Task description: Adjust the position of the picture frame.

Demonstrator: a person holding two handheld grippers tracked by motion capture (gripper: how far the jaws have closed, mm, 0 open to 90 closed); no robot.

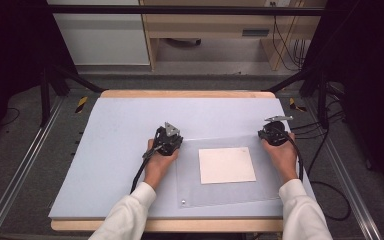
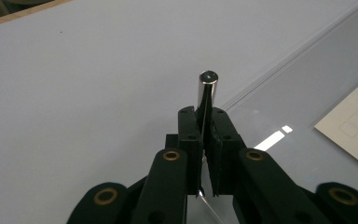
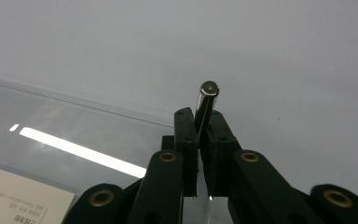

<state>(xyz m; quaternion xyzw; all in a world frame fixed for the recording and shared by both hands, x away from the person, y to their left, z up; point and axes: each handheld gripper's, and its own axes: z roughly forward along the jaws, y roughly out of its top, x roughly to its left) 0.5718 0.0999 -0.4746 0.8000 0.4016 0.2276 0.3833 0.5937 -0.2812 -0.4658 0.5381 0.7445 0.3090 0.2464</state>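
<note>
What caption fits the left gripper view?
Left gripper shut on a metal pin at the clear sheet's corner.

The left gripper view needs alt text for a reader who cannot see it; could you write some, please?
The left tool is shut on a shiny metal pin at the corner of a clear plastic sheet. The sheet lies on a pale blue table mat, with a white paper at right.

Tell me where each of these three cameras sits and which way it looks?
High view: above the person's side, facing forward and down on the table; both forearms, left claw, right claw.
Left gripper view: rides the left claw, looking along its jaws at a metal pin.
Right gripper view: rides the right claw, jaws shut on another pin.
All share the clear sheet and paper.
</note>
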